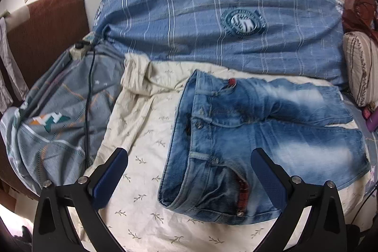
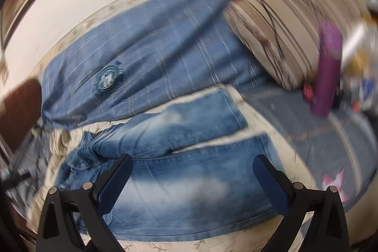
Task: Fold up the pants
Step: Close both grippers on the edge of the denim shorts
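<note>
The jeans are spread at centre right of the left view; soft, fairly heavy denim is judged best pinched at the waistband. The left gripper and right gripper are held wide, empty

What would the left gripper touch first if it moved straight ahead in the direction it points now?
Most likely the jeans: the open left gripper points at their waistband end, which lies between its fingers on the cream sheet. Depth is unclear, so it may meet the sheet just before the waistband.
</note>
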{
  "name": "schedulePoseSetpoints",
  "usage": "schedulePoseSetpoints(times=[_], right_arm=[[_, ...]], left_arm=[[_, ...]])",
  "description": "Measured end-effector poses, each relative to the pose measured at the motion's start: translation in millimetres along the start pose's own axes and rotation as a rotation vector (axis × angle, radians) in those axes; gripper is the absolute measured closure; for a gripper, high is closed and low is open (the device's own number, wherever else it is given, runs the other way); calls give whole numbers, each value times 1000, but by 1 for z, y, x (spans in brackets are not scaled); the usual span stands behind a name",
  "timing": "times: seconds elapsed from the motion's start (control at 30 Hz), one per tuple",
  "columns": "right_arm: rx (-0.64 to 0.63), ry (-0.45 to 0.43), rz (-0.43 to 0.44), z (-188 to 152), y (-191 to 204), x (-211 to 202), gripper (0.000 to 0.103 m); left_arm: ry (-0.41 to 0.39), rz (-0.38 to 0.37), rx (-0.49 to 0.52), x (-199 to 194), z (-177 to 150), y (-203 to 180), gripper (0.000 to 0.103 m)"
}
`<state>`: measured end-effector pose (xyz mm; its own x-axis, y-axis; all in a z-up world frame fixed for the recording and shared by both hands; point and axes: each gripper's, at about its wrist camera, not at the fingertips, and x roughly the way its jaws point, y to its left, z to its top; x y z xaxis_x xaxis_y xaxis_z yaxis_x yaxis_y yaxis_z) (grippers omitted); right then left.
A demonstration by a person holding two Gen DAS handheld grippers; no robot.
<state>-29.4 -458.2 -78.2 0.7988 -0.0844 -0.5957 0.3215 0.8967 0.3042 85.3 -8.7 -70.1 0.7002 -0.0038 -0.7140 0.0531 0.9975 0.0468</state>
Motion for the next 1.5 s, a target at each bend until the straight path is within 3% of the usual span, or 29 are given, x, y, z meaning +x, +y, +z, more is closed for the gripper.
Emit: schedulePoseSetpoints(times=[0.17, 0.27, 0.37, 0.47, 0.53, 0.7, 0.83, 1.03, 1.23, 1.33, 1.5], right_arm=[[151, 115, 57, -18, -47, 34, 10], [154, 169, 28, -30, -56, 53, 11], [180, 280, -31, -43, -68, 80, 11], [168, 284, -48, -41, -67, 81, 11], [147, 283, -56, -33, -62, 78, 11], [79, 188, -28, 13, -40, 66, 11], [29, 155, -35, 48, -24, 76, 11], [39, 154, -40, 81, -27, 123, 11], [71, 147, -70, 114, -52, 171, 11], [88, 135, -71, 133, -56, 198, 11], [106, 177, -103, 149, -59, 258, 11]], left_arm=[[104, 35, 26, 34, -21, 0, 0], [188, 66, 40, 58, -29, 3, 0], [287, 112, 58, 84, -38, 7, 0], [361, 122, 63, 99, -45, 12, 0], [345, 106, 50, 95, -37, 15, 0], [194, 77, 37, 71, 21, 18, 0], [125, 15, 3, 91, 73, 15, 0], [205, -8, -49, 171, 126, 4, 0], [216, -62, -110, 231, 155, -10, 0], [245, -93, -126, 258, 164, -18, 9], [308, -147, -115, 292, 162, -32, 53]])
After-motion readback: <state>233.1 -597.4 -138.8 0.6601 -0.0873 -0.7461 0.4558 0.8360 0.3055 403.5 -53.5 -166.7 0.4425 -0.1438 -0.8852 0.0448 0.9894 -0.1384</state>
